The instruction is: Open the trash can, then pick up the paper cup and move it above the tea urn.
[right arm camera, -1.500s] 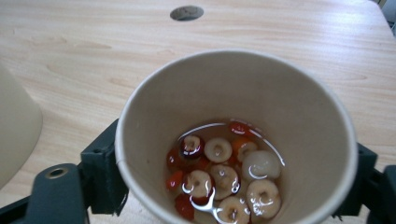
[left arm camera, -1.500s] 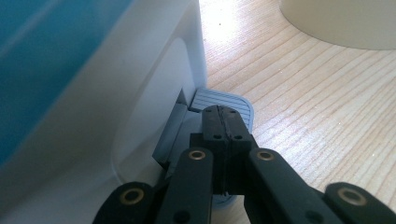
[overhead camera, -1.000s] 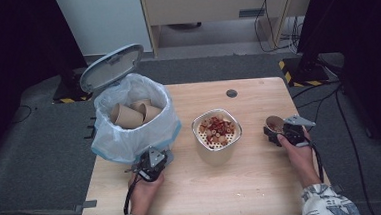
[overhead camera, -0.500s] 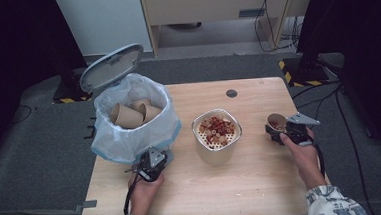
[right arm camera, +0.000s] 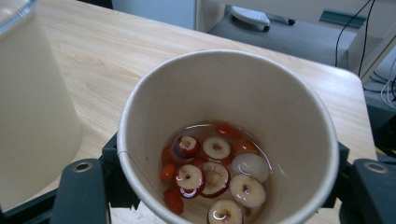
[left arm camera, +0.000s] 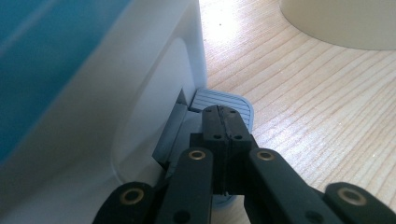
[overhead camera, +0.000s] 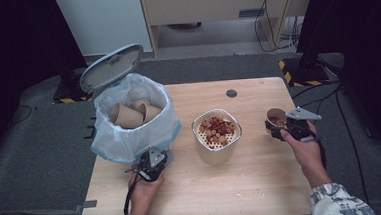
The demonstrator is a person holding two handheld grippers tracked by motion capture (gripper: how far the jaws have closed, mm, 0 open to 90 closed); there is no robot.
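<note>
High view: a wooden table (overhead camera: 263,183) carries, at its left, a pedal bin (overhead camera: 132,123) lined with a pale blue bag and holding 3 brown paper cups, its grey lid (overhead camera: 111,67) raised toward the far left. At the centre stands a white strainer container (overhead camera: 217,136) filled with red and pale fruit slices. The left gripper (overhead camera: 152,166) sits at the near foot of the bin, its hand (overhead camera: 143,193) behind it. The right gripper (overhead camera: 280,127), near the right edge of the table, clasps a paper cup (overhead camera: 275,116) just off the table, well apart from the strainer container. Left gripper view: the 2 black jaws are pressed fully together with nothing between them, their tip resting on the ribbed grey pedal (left arm camera: 224,105) at the white base of the bin (left arm camera: 154,93); the strainer container (left arm camera: 345,23) appears at far right. Right gripper view: the jaws grip the paper cup (right arm camera: 299,121) from both sides; inside lie sliced red dates, red berries and a pale round fruit in a little liquid (right arm camera: 210,172). The strainer container (right arm camera: 32,107) stands at left.
</note>
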